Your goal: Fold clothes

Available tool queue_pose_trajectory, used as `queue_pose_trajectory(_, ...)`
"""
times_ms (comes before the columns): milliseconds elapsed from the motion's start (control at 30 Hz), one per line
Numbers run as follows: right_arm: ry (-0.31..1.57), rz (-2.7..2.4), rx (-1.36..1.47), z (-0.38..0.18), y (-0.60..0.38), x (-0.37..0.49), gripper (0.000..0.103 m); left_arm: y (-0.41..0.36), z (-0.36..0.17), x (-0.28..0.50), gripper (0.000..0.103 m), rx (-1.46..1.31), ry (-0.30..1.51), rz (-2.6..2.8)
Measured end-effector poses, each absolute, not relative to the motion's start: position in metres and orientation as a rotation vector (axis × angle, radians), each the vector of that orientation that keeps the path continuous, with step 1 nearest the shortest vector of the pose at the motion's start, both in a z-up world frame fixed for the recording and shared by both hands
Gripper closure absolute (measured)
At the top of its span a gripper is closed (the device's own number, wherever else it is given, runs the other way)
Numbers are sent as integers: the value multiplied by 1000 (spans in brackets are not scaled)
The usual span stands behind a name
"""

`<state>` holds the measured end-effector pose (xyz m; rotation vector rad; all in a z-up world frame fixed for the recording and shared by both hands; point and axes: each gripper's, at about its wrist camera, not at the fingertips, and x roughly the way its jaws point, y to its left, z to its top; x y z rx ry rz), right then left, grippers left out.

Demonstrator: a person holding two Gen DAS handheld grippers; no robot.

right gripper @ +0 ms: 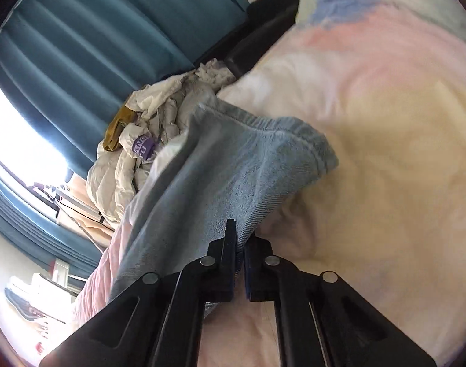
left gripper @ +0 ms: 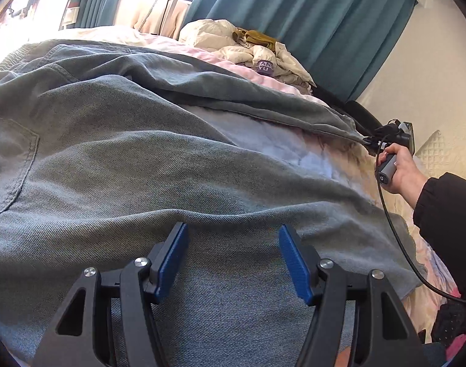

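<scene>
Right gripper (right gripper: 239, 244) is clamped on the jeans' (left gripper: 116, 153) leg hem, left gripper (left gripper: 233, 263) hovers wide open over them, so next it probably needs its own grab before folding.

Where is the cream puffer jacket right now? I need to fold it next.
In the left wrist view the cream puffer jacket lies bunched at the far side of the bed, beyond the denim garment, against the teal curtain, with a mustard cloth on it.
</scene>
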<state>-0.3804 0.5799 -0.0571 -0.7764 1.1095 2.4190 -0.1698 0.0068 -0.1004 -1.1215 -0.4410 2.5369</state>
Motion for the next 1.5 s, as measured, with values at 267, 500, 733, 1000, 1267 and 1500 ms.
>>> queue_pose_trajectory(267, 947, 2504, -670, 61, 591, -343, 101, 1, -77, -156, 40, -1065, -506, 2514)
queue_pose_trajectory(500, 952, 2431, -803, 12, 594, -279, 101, -1, -68, -144, 40, -1046, -508, 2513)
queue_pose_trajectory(733, 1262, 2336, -880, -98, 597, -212, 101, -7, -73, -144, 40, -1093, -553, 2494)
queue_pose_trajectory(1000, 1509, 2337, -814, -134, 605, -195, 97, -10, -83, -146, 40, -1141, -577, 2493)
queue_pose_trajectory(1267, 1204, 2470, -763, -96, 605, -178, 82, -1, -85, -147, 40, -1135, -481, 2523)
queue_pose_trajectory(1500, 1027, 2541, -696, -53, 616, -196, 56, 8, -88, -146, 40, -1149, -431, 2498)
